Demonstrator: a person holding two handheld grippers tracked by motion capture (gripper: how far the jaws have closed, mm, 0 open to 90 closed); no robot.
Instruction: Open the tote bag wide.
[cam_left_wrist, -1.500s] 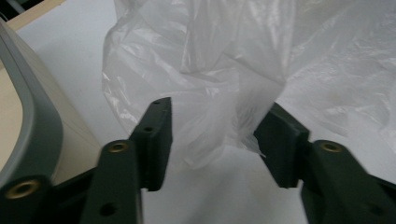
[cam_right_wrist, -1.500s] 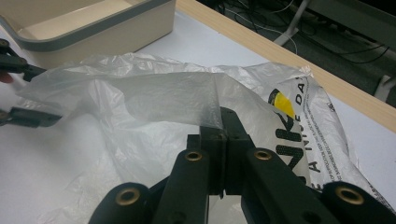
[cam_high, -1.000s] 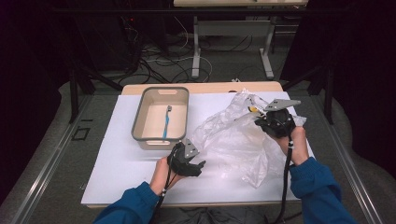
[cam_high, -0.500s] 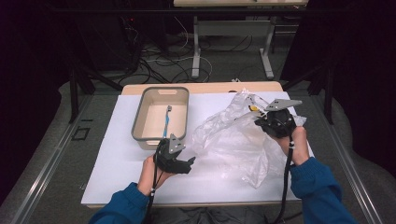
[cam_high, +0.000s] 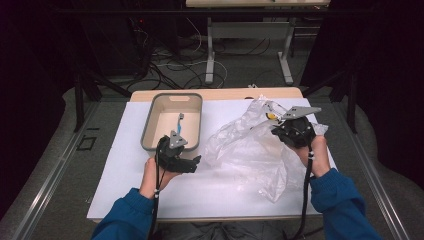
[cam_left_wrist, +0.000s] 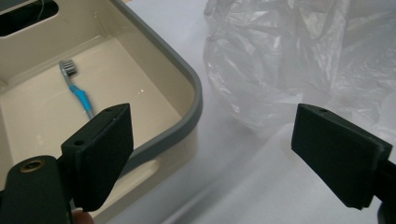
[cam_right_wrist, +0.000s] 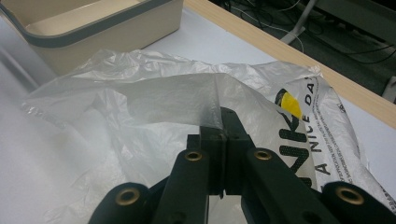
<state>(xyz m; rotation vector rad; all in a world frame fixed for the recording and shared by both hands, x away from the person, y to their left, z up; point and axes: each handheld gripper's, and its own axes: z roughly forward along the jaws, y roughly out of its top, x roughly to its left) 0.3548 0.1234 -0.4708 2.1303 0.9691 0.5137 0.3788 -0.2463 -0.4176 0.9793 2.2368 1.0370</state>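
A crumpled clear plastic bag (cam_high: 245, 145) with black print lies on the right half of the white table top (cam_high: 125, 165). My right gripper (cam_high: 274, 125) is shut on the bag's upper edge and holds it up; in the right gripper view the jaws (cam_right_wrist: 223, 126) pinch the film (cam_right_wrist: 154, 107). My left gripper (cam_high: 194, 162) hovers at the near right corner of a beige bin (cam_high: 147, 130). Its jaws have just been opening and stand wide with nothing between them (cam_left_wrist: 215, 149). A blue toothbrush (cam_high: 179, 125) lies in the bin (cam_left_wrist: 187, 79), also seen as the toothbrush (cam_left_wrist: 77, 91). The bag (cam_left_wrist: 280, 60) lies beyond the left pads.
The bin (cam_right_wrist: 93, 32) has a grey rim and a handle slot at its far end. The table's wooden edge (cam_high: 225, 94) runs along the back. Beyond it are metal table legs (cam_high: 210, 55) and cables on the floor (cam_high: 165, 65).
My left gripper has drawn back from the bag's near edge, moving left and up to the bin's corner, with its jaws wider. The right gripper and the bag stay put.
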